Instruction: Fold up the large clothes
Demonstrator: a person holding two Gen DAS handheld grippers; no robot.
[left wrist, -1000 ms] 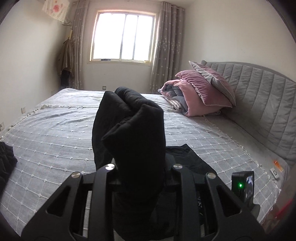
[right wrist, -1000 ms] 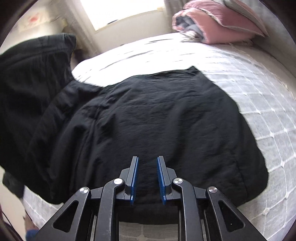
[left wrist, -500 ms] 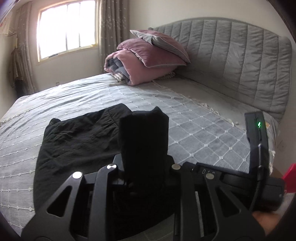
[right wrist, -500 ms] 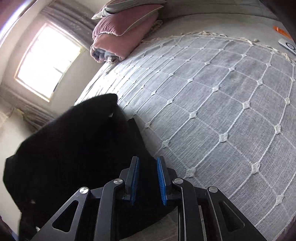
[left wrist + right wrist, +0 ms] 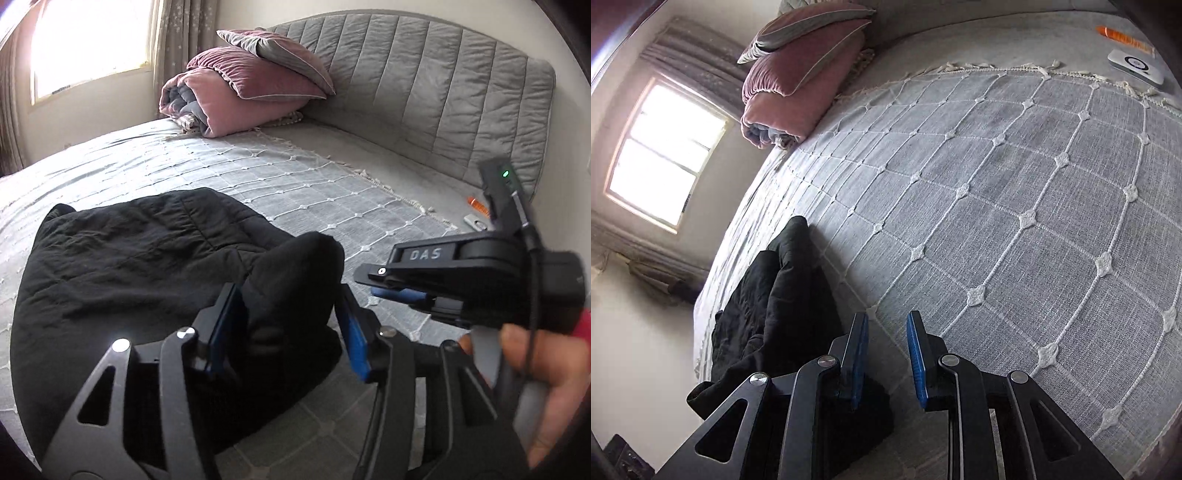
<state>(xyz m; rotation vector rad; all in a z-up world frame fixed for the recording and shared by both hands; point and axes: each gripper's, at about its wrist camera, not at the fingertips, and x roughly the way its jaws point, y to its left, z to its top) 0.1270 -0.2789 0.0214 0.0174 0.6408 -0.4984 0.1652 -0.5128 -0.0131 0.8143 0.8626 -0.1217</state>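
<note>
A large black garment lies bunched on the grey quilted bedspread. My left gripper has its jaws spread wide, and a thick fold of the black garment sits between the blue pads. My right gripper is open and empty, low over the bedspread just right of the garment's edge. The right gripper also shows in the left wrist view, side-on, held by a hand.
Pink and grey pillows and a rolled quilt are stacked at the head of the bed by the padded headboard. A white device and an orange item lie near the headboard. A window is at the far wall.
The left gripper has lowered the sleeve fold onto the garment and its jaws have spread apart. The right gripper has opened a little and moved right, off the garment and over bare bedspread.
</note>
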